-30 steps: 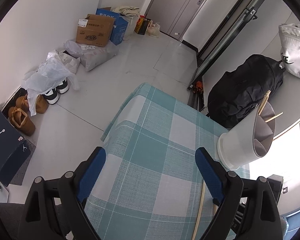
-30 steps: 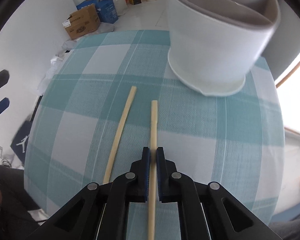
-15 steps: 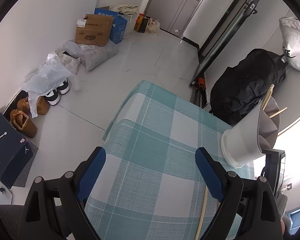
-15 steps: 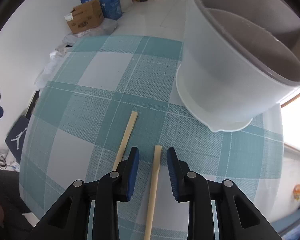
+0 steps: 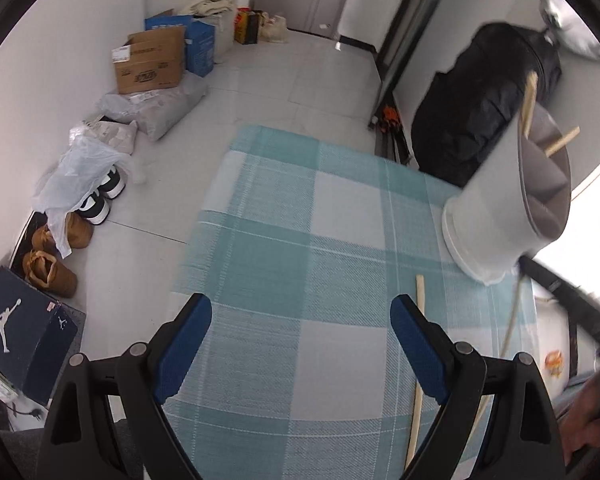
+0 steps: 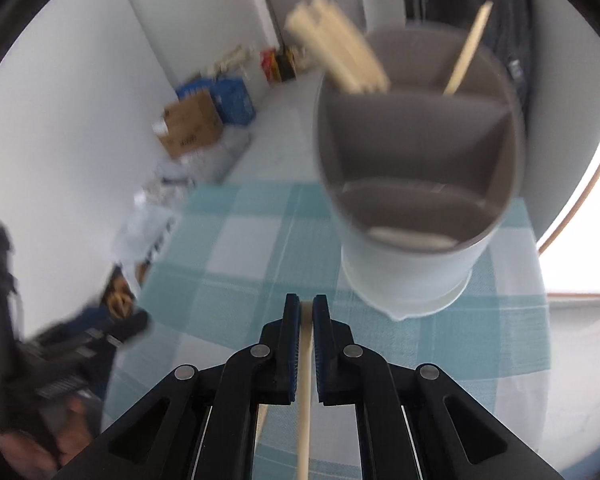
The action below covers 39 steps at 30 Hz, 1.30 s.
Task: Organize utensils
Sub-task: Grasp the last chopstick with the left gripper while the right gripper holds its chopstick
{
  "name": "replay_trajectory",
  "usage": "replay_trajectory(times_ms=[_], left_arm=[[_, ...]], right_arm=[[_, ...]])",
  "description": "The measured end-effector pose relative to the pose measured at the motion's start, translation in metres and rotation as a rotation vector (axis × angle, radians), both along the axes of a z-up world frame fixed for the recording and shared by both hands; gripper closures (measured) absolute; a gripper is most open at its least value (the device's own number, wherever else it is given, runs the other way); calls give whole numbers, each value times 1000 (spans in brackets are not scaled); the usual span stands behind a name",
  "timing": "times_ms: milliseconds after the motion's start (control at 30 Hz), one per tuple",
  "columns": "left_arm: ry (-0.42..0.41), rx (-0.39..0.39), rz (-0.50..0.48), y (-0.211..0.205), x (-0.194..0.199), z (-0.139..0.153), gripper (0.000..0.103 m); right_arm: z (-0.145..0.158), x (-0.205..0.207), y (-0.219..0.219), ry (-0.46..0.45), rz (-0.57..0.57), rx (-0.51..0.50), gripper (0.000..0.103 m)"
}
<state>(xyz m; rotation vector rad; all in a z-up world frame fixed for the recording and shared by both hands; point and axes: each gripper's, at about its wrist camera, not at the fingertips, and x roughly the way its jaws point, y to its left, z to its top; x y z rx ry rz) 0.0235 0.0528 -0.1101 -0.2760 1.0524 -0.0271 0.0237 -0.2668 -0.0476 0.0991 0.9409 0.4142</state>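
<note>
Chopstick [image 6: 305,380] between right tongs [image 6: 306,310]

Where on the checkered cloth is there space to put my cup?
The cloth is bare from its left edge to the lying chopstick. It is crowded on the right, around the white holder.

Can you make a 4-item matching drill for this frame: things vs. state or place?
1 left gripper
2 right gripper
3 utensil holder
4 loose chopstick

a lying flat on the tablecloth
b open, nothing between its fingers
c standing on the tablecloth, chopsticks inside
d shut on a chopstick

Pairs: 1-b, 2-d, 3-c, 4-a
</note>
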Motion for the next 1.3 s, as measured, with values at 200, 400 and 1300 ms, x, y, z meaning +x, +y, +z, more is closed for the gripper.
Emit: replay_trajectory(times_ms=[200, 400, 1300], left_arm=[[56, 4, -103, -30, 6, -8, 15], [73, 69, -139, -55, 19, -10, 15], [141, 130, -338, -109, 41, -25, 101]], right_arm=[[27, -15, -46, -92, -43, 145, 97], [46, -35, -83, -166, -35, 210, 98], [51, -76, -137, -229, -93, 277, 98]])
